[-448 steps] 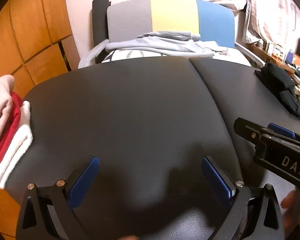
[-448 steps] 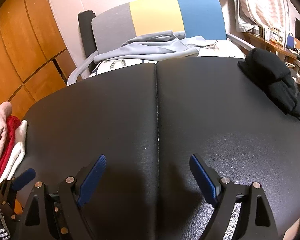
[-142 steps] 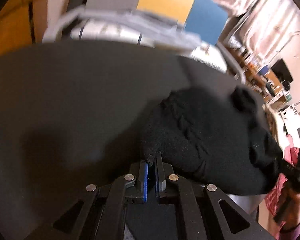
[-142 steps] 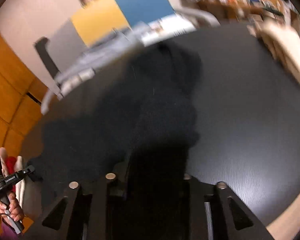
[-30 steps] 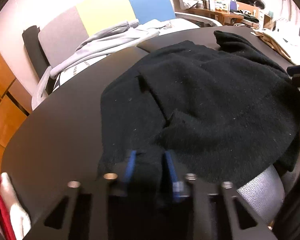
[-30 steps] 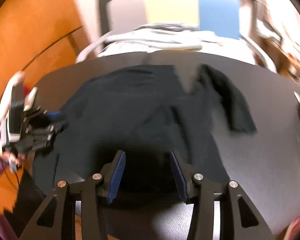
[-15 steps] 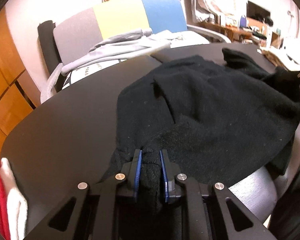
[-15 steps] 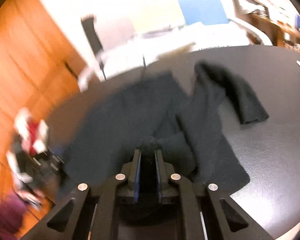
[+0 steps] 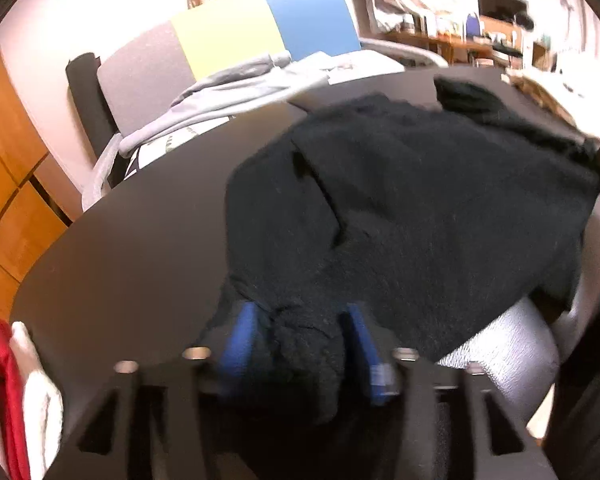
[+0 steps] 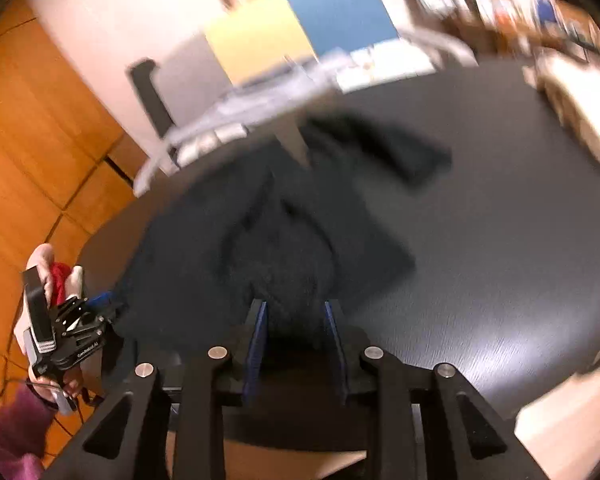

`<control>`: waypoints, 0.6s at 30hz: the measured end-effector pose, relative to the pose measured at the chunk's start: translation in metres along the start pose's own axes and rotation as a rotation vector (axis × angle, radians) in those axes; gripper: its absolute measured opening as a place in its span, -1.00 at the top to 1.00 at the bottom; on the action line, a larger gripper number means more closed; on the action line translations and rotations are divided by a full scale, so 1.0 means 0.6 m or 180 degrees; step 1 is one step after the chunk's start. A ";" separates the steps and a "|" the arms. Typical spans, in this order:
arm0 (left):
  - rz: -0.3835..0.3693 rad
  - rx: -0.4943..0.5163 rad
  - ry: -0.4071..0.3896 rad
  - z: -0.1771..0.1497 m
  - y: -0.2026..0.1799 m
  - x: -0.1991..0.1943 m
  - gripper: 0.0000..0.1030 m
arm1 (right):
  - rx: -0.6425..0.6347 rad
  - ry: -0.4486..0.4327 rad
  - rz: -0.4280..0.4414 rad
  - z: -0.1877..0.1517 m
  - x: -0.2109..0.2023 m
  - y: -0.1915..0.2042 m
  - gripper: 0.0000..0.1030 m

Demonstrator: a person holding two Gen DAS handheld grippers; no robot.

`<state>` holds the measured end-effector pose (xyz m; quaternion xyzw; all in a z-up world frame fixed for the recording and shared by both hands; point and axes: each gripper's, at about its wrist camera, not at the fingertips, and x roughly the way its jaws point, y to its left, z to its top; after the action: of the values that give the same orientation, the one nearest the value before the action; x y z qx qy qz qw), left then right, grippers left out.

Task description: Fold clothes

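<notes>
A black knit sweater lies spread over the dark table, one sleeve reaching toward the far side. My left gripper has its blue pads partly apart with a bunched fold of the sweater's hem still between them. My right gripper stands with its pads apart too, dark cloth of the sweater lying between them at the table's near edge. The left gripper also shows in the right wrist view, at the sweater's left corner. The right wrist view is blurred.
A stack of folded red, white and pink clothes sits at the table's left edge. A grey, yellow and blue chair behind the table holds a grey garment. Orange wood panels are on the left.
Half a second ago both grippers were clamped tight on the sweater's edge. Now both pairs of pads have spread apart, with cloth still lying between them.
</notes>
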<state>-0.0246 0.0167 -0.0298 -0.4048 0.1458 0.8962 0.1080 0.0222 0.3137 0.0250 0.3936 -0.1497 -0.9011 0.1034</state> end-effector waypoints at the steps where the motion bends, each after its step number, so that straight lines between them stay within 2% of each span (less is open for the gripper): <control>1: -0.0031 -0.0030 -0.0045 0.008 0.010 -0.005 -0.33 | -0.0243 0.0027 0.0005 0.010 -0.001 0.015 0.31; 4: -0.0133 -0.0086 -0.0163 0.030 0.035 -0.020 -0.41 | -0.0982 0.0143 0.0017 0.039 -0.001 0.061 0.29; 6: -0.0195 0.0062 -0.0175 0.042 0.032 -0.019 -0.51 | -0.1334 0.0358 0.0099 0.045 0.021 0.082 0.29; 8: -0.0182 0.0322 -0.0134 0.048 0.016 -0.014 -0.52 | -0.1568 0.0666 0.0046 0.047 0.062 0.092 0.29; 11: -0.0212 0.0643 -0.0033 0.048 -0.009 0.000 -0.52 | -0.1654 0.1066 -0.0033 0.045 0.110 0.078 0.29; 14: -0.0206 0.0786 0.0072 0.042 -0.023 0.018 -0.52 | -0.1703 0.1309 0.0000 0.034 0.126 0.060 0.28; 18: -0.0466 0.0786 0.0309 0.030 -0.025 0.046 -0.52 | -0.1675 0.1378 0.0150 0.019 0.118 0.051 0.24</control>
<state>-0.0500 0.0392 -0.0422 -0.4409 0.2300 0.8406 0.2149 -0.0311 0.2657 -0.0049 0.5320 0.1043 -0.8017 0.2517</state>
